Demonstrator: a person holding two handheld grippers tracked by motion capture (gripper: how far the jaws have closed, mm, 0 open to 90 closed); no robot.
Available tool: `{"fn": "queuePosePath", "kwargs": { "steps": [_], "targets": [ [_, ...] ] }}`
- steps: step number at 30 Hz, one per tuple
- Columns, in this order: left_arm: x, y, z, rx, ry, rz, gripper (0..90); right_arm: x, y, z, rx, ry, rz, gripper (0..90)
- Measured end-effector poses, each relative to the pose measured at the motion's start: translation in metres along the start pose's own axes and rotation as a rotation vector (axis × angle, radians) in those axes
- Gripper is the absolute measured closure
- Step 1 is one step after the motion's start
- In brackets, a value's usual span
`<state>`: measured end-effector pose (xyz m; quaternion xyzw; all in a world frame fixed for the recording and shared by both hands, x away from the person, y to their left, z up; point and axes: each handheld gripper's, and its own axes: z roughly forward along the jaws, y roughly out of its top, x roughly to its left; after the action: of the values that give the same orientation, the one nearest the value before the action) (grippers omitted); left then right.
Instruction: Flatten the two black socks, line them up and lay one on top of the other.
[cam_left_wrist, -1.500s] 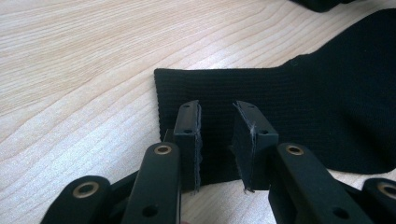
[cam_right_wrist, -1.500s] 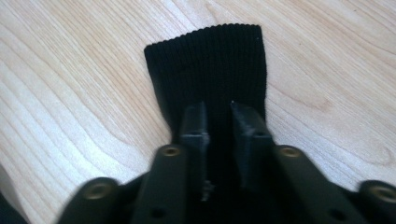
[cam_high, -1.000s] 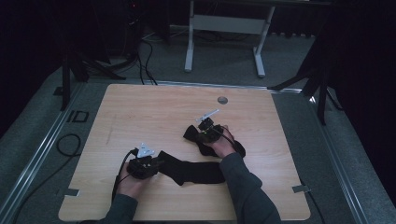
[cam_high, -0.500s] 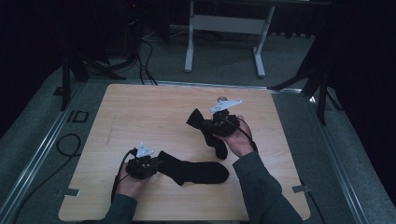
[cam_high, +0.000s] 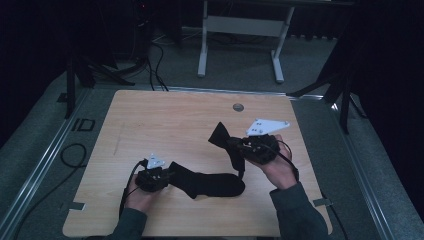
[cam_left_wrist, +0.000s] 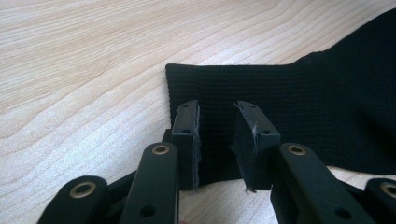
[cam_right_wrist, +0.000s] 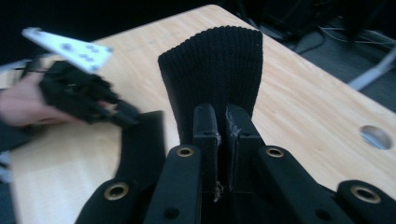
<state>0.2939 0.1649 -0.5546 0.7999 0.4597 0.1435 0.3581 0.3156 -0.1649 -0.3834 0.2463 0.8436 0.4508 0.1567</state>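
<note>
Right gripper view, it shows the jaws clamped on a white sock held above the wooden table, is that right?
Not quite: the sock is black, not white. The right gripper view shows the right gripper clamped on its ribbed black fabric, held above the wooden table.

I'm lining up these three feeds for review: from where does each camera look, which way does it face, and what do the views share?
High view: above the person's side, facing forward and down on the table; forearms, hands, left gripper and right gripper show.
Left gripper view: rides the left gripper, looking along its jaws at the flat sock.
Right gripper view: rides the right gripper, facing the lifted sock; the other hand shows.
Shared: high and right gripper views both show both socks.
</note>
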Motion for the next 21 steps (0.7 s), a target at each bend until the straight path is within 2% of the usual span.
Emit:
{"fn": "queuePosePath", "kwargs": {
  "steps": [3, 7, 9, 17, 21],
  "targets": [
    [-0.001, 0.000, 0.001, 0.004, 0.002, -0.004, 71.5, 0.007, -0.009, 0.002, 0.015, 0.013, -0.008, 84.0],
    [-0.002, 0.000, 0.001, 0.008, 0.004, -0.005, 71.5, 0.012, -0.017, 0.015, 0.040, 0.038, -0.007, 84.0],
    [-0.003, -0.001, 0.001, 0.009, 0.004, -0.006, 71.5, 0.016, -0.022, 0.030, 0.059, 0.065, 0.002, 84.0],
    [-0.004, -0.001, 0.001, 0.012, -0.006, -0.005, 71.5, 0.031, -0.018, 0.054, 0.064, 0.116, -0.004, 84.0],
    [-0.005, -0.002, 0.001, 0.011, -0.009, -0.011, 71.5, 0.040, -0.020, 0.077, 0.084, 0.140, -0.008, 84.0]
  ]
}}
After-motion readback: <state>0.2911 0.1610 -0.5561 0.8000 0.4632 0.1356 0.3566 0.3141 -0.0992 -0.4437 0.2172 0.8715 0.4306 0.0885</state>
